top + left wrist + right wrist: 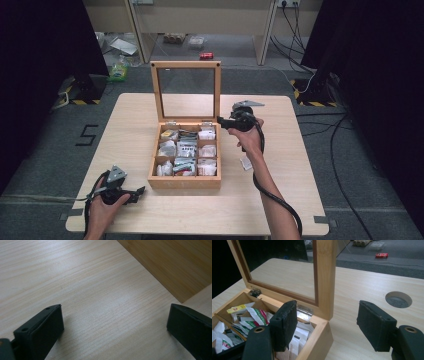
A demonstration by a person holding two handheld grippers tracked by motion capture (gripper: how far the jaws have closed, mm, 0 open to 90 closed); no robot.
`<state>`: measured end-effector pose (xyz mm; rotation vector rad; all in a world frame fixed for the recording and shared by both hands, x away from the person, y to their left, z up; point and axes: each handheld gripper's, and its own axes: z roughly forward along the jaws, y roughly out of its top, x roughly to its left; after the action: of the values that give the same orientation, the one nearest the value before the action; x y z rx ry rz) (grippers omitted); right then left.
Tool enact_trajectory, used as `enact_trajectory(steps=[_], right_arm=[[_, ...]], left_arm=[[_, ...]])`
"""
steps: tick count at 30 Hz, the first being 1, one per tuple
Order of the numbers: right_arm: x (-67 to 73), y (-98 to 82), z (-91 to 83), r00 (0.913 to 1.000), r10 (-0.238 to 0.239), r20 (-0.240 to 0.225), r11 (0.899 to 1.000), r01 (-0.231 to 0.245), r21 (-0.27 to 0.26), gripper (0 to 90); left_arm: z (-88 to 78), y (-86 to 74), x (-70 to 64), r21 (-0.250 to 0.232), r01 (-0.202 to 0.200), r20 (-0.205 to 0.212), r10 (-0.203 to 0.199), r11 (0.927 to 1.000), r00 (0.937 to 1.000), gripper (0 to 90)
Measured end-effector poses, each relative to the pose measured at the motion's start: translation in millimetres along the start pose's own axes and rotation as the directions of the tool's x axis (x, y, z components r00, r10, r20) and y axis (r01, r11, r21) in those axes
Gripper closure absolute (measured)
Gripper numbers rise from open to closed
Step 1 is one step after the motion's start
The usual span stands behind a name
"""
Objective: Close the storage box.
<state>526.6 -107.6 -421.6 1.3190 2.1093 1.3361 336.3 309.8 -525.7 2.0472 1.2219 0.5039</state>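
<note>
I am holding my left gripper (141,189) low near my body, jaws spread wide. I am reaching my right gripper (220,120) forward with arm extended, jaws likewise parted.

A pale wood worktop (130,125) carries a wooden box (185,181) at its middle, lid (186,90) upright and open, its compartments full of packets. The box's corner sits between the right gripper's jaws; its side lies ahead of the left jaws. A small white packet (246,163) lies just beside the box. A round hole (398,299) pierces the worktop beyond the right jaws.
</note>
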Motion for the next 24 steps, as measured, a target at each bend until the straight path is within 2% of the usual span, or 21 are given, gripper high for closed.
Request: enact_trajectory(steps=[24], right_arm=[[8.9, 17.5, 29.0, 0.9996, -0.015, -0.024, 1.0, 0.015, 0.006, 33.4]], left_arm=[[0.0, 0.0, -0.1, -0.001, -0.001, 0.0, 0.001, 1.0, 1.0, 0.1]])
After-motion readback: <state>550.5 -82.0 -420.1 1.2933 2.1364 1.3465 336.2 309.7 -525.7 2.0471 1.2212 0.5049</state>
